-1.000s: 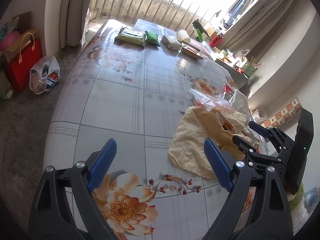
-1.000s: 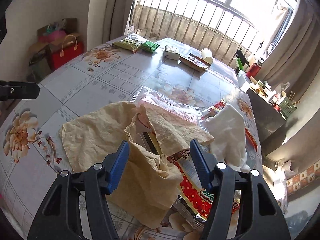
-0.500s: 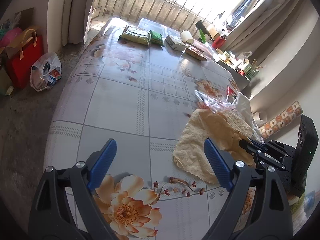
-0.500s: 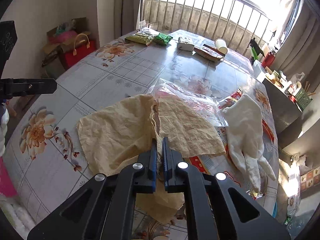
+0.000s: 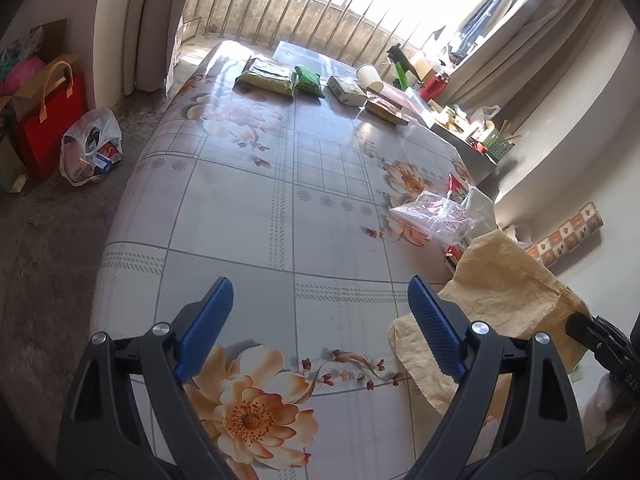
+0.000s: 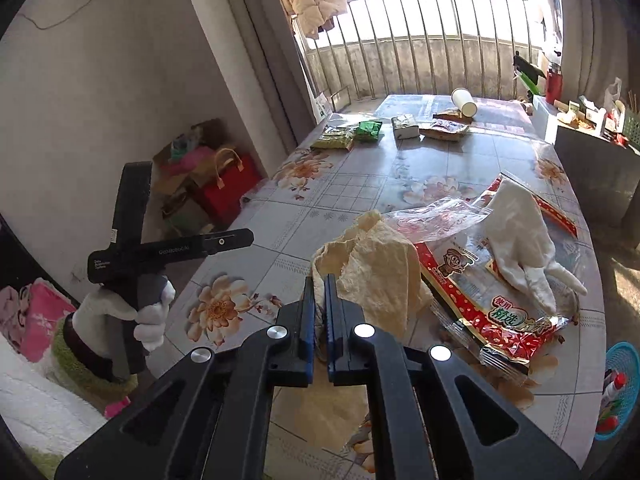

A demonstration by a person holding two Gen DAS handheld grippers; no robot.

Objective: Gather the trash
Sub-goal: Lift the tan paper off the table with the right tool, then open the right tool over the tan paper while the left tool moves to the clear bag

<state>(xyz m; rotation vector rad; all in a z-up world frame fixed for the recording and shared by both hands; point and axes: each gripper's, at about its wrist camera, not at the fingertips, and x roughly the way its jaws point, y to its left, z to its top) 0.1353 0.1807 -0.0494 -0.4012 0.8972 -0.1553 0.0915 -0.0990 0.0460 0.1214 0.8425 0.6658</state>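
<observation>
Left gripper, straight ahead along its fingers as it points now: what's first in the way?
Likely the bare flowered tablecloth: the open left gripper angles down at it with nothing between its jaws. The yellow paper lies off to its right, probably clear.

Home dining rm; floral-cloth table (image 5: 248,216); curtains (image 5: 140,20); balcony railing (image 6: 432,40)

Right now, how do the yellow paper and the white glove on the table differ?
The yellow paper is crumpled, pinched in the shut right claw and partly raised; the white glove lies flat and untouched. The paper is tan-yellow, the glove white. Both sit by the red snack wrapper.
</observation>
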